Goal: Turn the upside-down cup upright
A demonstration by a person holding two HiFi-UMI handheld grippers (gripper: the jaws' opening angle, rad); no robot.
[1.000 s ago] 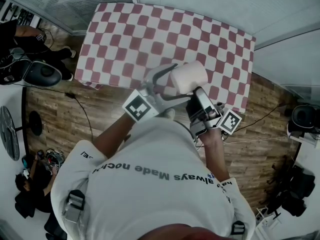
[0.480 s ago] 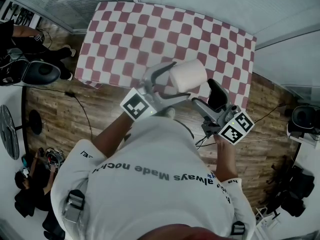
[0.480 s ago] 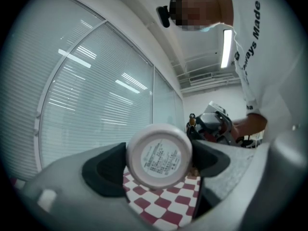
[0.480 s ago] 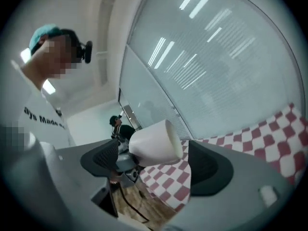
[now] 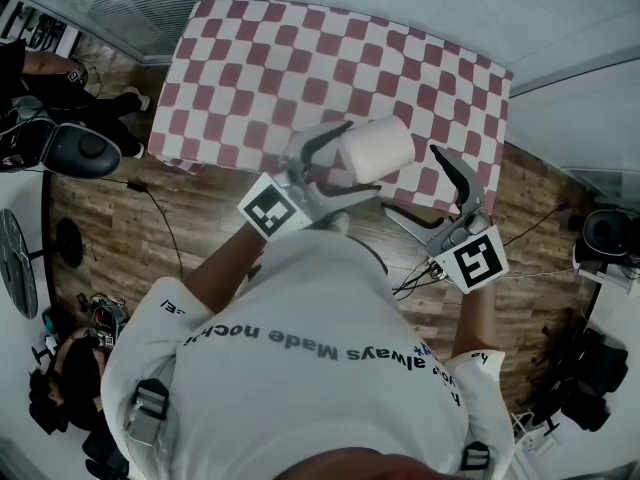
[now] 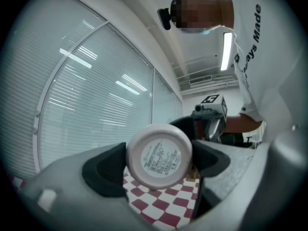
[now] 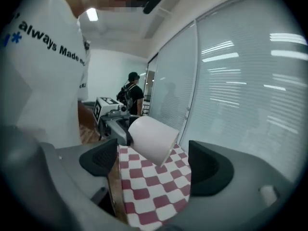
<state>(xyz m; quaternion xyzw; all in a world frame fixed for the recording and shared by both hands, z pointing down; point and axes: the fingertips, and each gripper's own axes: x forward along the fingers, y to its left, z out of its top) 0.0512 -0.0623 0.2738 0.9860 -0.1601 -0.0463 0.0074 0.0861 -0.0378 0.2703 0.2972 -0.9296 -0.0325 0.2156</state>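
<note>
You are in mid-turn: the fingers of your left gripper [image 5: 358, 158] clench the white cup [image 6: 159, 155] sideways between them, over the checkered worktop [image 5: 300, 58]. The fingers of your right gripper [image 7: 153, 167] have just been opening and are empty. Next, I think, roll the cup upright.

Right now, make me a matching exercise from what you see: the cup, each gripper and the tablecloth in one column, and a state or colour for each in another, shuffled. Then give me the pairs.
Column one:
1. cup
2. left gripper
3. right gripper
4. tablecloth

Column two:
A. open, gripping nothing
B. red and white checks
C. tipped sideways, off the table
D. shut on the cup

Pairs: 1-C, 2-D, 3-A, 4-B.

The right gripper's jaws have just been opening; nothing is between them, and the cup sits beyond their tips.
</note>
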